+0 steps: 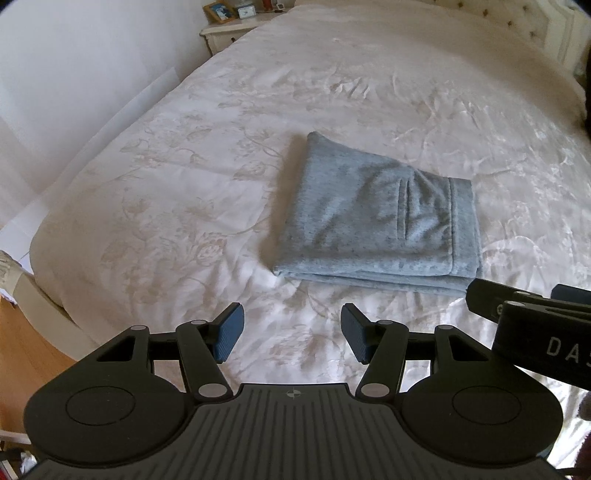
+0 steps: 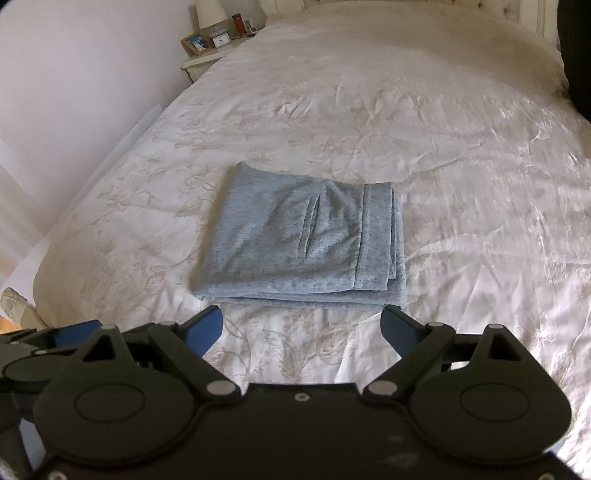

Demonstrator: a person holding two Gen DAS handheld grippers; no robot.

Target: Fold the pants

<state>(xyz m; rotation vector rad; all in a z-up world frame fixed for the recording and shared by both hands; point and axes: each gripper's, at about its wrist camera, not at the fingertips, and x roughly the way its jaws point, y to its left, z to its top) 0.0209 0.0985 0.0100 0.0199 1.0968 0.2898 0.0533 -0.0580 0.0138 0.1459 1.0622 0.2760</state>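
I see the pants (image 1: pixel 376 218) lying folded on the bed (image 1: pixel 184 155), just ahead of my left tool (image 1: pixel 291 332) and right tool (image 2: pixel 301 332). Both tools hover apart from them, jaws parted, gripping nothing.

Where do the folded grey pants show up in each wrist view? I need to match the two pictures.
Left wrist view: the folded grey pants lie right of centre on the white bedspread, beyond the open left gripper.
Right wrist view: the pants sit at centre, just past the open right gripper.
Shared landmark: the nightstand at upper left in both.
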